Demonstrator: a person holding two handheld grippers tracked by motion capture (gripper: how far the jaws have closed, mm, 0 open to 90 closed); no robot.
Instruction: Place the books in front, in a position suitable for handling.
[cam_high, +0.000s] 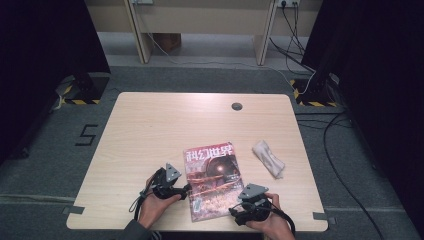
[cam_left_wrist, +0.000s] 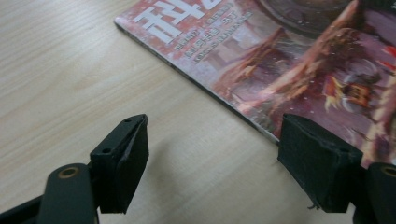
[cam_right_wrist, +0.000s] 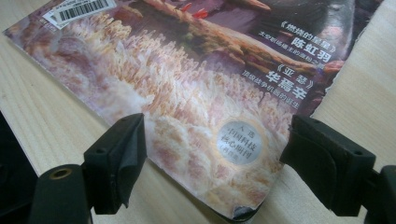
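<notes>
- The high view is evenly lit from above; the pale wooden bench (cam_high: 150, 130) is bright against dark curtains at both sides.
- In the gripper views the black jaws are softly blurred and cast faint shadows.
- The glossy red magazine cover (cam_right_wrist: 196, 93) shows mild glare.

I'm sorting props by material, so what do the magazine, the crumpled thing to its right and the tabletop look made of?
The magazine looks like glossy coated paper: its printed cover catches a sheen and one corner is curled and worn. The crumpled thing appears to be a soft cloth or rag, whitish and creased, though paper towel is possible. The table shows a pale wood grain with a matte finish, probably laminate.
</notes>
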